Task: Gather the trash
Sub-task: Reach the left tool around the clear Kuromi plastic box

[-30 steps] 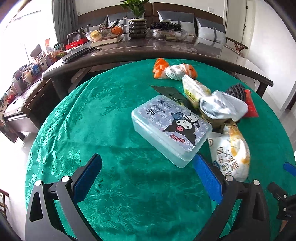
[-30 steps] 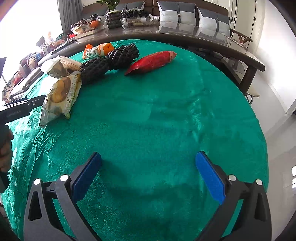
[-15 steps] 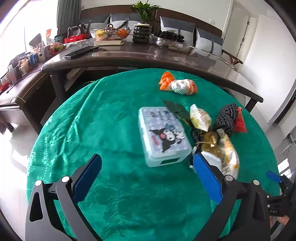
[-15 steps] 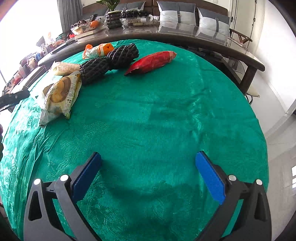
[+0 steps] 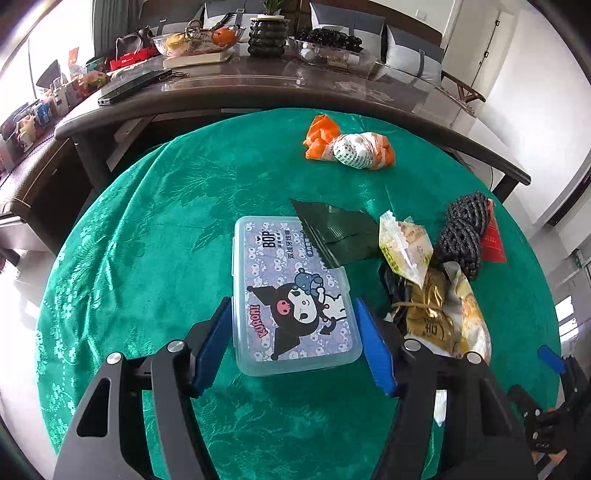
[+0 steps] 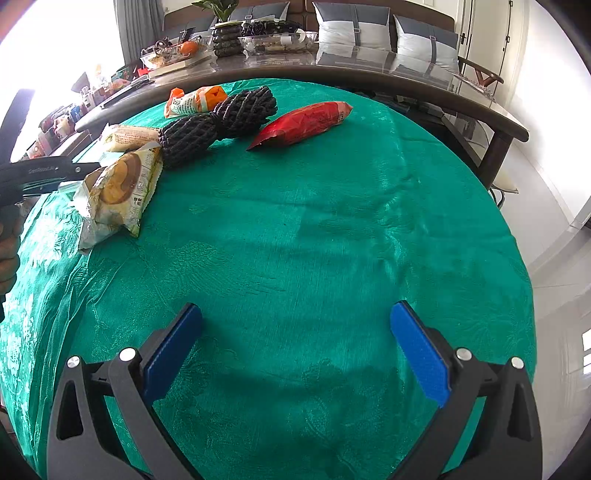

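Observation:
A clear plastic box with a cartoon lid [image 5: 295, 295] lies on the green tablecloth [image 5: 155, 236]. My left gripper [image 5: 293, 343] straddles its near end, blue pads close to or touching both sides. A dark green wrapper [image 5: 338, 230] lies across the box's far corner. Beside it lie a yellow-white packet [image 5: 404, 247], black foam nets [image 5: 463, 230], a gold and yellow wrapper [image 5: 447, 321], a red packet [image 5: 493, 240] and an orange-white wrapper [image 5: 349, 147]. My right gripper [image 6: 295, 350] is open and empty over bare cloth; the red packet [image 6: 303, 123], nets [image 6: 218, 122] and yellow wrapper [image 6: 118, 188] lie farther off.
A long dark table [image 5: 258, 85] with bowls, a plant pot and clutter stands behind the round table. A sofa with cushions [image 6: 354, 27] is at the back. The left gripper's body [image 6: 40, 173] shows at the left edge of the right wrist view.
My left gripper has moved forward onto the box and its jaws have narrowed around it. The right gripper has stayed still and open.

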Demonstrator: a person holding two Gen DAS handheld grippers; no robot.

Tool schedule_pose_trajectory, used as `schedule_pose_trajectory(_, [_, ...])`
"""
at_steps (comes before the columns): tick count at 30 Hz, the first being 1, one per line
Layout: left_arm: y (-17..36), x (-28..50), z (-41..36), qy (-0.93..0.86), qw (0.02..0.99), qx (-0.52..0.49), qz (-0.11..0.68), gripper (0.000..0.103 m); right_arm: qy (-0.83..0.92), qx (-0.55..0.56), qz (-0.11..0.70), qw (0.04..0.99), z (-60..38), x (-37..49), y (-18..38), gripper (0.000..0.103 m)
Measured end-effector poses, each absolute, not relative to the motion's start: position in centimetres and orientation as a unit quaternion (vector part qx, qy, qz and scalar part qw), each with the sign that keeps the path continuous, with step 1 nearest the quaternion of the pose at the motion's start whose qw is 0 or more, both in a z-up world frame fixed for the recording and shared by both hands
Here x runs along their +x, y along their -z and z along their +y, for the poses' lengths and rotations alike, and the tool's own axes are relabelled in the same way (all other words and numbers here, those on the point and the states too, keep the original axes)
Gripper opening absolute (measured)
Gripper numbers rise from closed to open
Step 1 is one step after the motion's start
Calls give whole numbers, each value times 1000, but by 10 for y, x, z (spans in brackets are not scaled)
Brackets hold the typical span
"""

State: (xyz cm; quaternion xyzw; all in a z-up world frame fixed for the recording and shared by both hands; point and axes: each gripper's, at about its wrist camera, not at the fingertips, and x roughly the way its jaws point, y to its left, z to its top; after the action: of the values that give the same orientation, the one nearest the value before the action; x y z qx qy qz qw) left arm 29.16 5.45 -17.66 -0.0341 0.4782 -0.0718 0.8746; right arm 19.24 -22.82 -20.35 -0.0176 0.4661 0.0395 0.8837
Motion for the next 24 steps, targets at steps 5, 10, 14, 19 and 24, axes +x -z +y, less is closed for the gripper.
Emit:
schedule_pose_trajectory(5, [171,237,75,81,880,-37,466,65,-40,-18,466,883,-229,192,203,99])
schedule_pose_trajectory(10, [173,183,76,107,880,-49,460,65,-40,-18,467,883,-229,192,203,99])
schedule_pose_trajectory(14, [179,164,63,108,885,-40,450,68,-40,-18,467,883,-229,192,203,99])
schedule_pose_trajectory(19, [188,170,52,92,888,-20,451,87,-40,-17,467,883,-228,193,204,99])
schedule_pose_trajectory(24, [195,177,51,67,889,-11,454,90,-40,-16,467,883,-229,192,204,99])
